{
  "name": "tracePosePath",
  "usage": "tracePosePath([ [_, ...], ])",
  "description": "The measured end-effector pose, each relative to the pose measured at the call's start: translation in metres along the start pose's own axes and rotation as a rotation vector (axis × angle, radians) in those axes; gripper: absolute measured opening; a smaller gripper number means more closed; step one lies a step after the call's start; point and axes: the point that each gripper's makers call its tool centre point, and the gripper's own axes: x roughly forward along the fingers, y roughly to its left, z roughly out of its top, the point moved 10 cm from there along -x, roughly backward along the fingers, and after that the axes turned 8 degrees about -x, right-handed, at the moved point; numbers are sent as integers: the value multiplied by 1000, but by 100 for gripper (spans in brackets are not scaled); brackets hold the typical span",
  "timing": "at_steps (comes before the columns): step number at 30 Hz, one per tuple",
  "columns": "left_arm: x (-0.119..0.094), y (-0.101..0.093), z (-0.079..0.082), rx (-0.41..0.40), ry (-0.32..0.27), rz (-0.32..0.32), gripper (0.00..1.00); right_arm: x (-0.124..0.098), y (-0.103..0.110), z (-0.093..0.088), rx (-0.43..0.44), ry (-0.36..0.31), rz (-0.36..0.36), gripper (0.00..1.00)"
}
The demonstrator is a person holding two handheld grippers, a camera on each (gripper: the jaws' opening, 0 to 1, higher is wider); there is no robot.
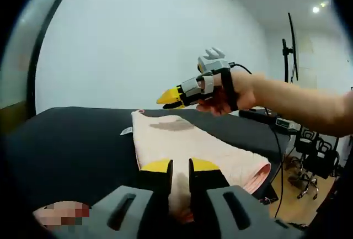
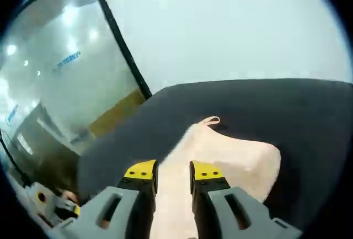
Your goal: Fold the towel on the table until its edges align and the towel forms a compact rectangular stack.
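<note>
I hover my right claw (image 1: 168, 99), tips together and empty, over the far end of the pink towel (image 1: 187, 145) lying lengthwise on the black tabletop (image 1: 77, 145), my left claw (image 1: 180, 165) slightly parted above the near edge, likely lining up a fold.

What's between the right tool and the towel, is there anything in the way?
Nothing visible. In the left gripper view the right tool hangs in the air above the far part of the pink towel, with open space below it. In the right gripper view the towel lies on the black table just beyond the tool's tips.
</note>
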Motion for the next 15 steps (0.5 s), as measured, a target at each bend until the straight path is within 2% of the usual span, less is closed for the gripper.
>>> tracePosePath([
  [1, 0, 1, 2, -4, -2, -7, 10, 3, -8, -4, -69, -27, -55, 21],
  [2, 0, 1, 5, -43, -13, -23, 10, 9, -21, -2, -83, -41, -77, 22],
  [3, 0, 3, 10, -79, -19, -20, 10, 11, -27, -4, -88, -38, -93, 22],
  [5, 5, 7, 10, -48, -4, -16, 10, 16, -39, -13, -133, 4, -122, 22],
  [7, 9, 15, -1, -54, 96, 16, 10, 25, -51, -23, -121, 36, -108, 22],
  [9, 11, 17, -8, -71, 116, -2, 10, 31, -56, -31, -116, 57, -115, 21],
  [11, 11, 15, -14, -67, 135, -16, 10, 33, -57, -38, -87, 41, -104, 21],
  [13, 8, 14, -9, -59, 131, -27, 10, 32, -62, -37, -43, 4, -99, 21],
  [15, 2, 11, 5, -121, 145, -115, 12, 23, -64, -30, -2, -38, -89, 25],
])
